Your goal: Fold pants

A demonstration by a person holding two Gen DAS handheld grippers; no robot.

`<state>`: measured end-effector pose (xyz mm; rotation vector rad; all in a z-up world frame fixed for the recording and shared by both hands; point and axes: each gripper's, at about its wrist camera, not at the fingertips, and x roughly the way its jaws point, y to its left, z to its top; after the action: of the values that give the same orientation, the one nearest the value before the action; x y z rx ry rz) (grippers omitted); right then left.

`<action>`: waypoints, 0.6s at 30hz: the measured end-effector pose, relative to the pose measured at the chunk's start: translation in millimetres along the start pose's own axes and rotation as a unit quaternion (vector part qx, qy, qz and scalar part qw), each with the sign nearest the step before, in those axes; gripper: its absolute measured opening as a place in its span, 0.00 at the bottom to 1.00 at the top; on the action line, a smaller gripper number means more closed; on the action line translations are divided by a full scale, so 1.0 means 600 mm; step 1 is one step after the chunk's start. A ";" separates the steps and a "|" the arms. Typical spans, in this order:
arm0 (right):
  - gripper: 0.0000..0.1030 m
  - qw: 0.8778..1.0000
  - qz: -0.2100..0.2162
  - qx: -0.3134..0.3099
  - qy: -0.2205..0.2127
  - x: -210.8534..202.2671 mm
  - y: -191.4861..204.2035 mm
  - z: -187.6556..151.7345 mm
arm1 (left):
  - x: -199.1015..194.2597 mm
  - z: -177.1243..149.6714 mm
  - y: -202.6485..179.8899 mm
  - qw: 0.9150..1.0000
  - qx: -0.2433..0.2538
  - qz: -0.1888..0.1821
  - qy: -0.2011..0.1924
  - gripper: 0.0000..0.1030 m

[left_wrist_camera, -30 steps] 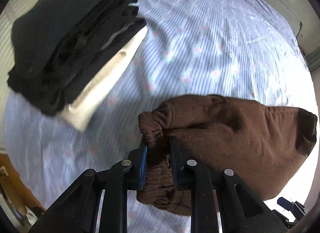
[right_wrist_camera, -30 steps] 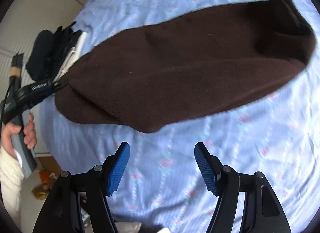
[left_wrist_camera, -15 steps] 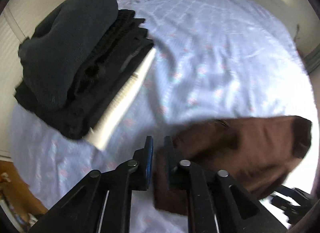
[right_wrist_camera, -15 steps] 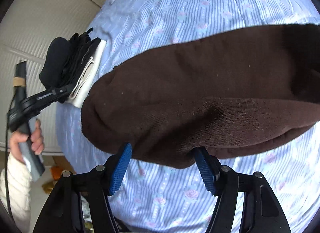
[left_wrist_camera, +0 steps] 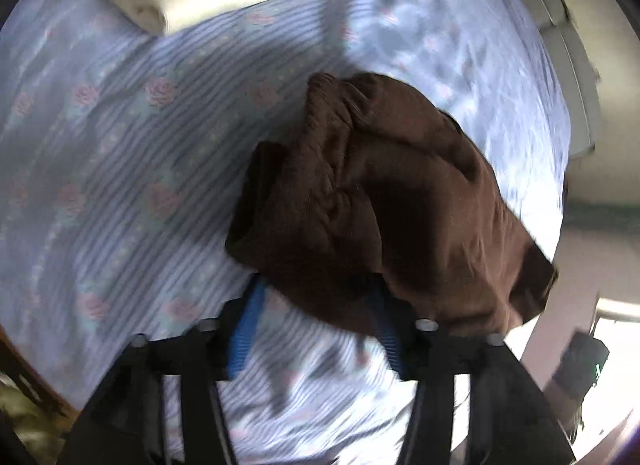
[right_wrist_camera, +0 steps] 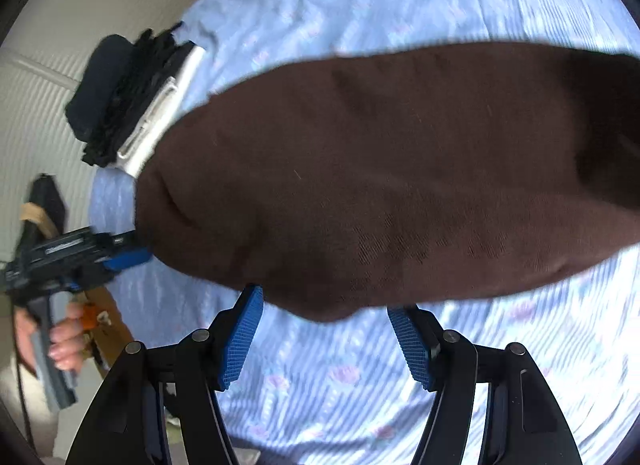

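broadly, everything sits on the striped rose-print bedsheet [right_wrist_camera: 360,385], which serves as the folding surface. the brown pants [right_wrist_camera: 380,185] lie bunched across the middle of that sheet, the waistband end heaped toward the left gripper, so the fold looks only partly made. a stack of dark folded clothes [right_wrist_camera: 116,97] on a white garment [right_wrist_camera: 160,121] sits at the sheet's far edge, likely finished pieces kept out of the way. the left gripper [left_wrist_camera: 316,317] has its jaws spread wide, the pants' edge draped over the blue pads [left_wrist_camera: 246,325] but not pinched. the right gripper [right_wrist_camera: 326,339] likewise stands wide apart, holding nothing, just beside the pants' near hem, probably ready to take it.
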<state>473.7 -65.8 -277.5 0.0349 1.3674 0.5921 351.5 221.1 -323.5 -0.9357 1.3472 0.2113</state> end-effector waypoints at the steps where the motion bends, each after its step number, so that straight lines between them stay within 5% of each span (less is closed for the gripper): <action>1: 0.65 1.000 0.006 -0.003 -0.014 -0.011 0.006 0.010 | 0.012 0.010 -0.003 1.000 -0.011 0.004 0.000 0.56; 3: 0.65 1.000 0.012 -0.003 -0.029 -0.022 0.009 0.019 | 0.027 0.021 -0.011 1.000 -0.005 0.022 0.002 0.56; 6: 0.65 1.000 0.008 -0.003 -0.028 -0.019 0.009 0.020 | 0.027 0.038 -0.029 0.999 0.005 0.038 -0.011 0.40; 9: 0.65 1.000 0.005 -0.006 -0.015 -0.007 0.008 0.009 | -0.006 0.051 -0.045 0.999 0.011 0.020 -0.047 0.33; 13: 0.65 1.000 0.006 -0.010 0.009 0.017 0.010 0.000 | -0.050 0.062 -0.091 0.995 0.039 0.005 -0.092 0.31; 18: 0.65 1.000 -0.008 -0.016 0.013 0.031 0.016 0.013 | -0.060 0.095 -0.107 0.994 0.046 0.007 -0.100 0.31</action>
<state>478.8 -47.6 -289.3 -0.0095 1.3821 0.6039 424.2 232.0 -266.3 -0.8069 1.1694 0.2443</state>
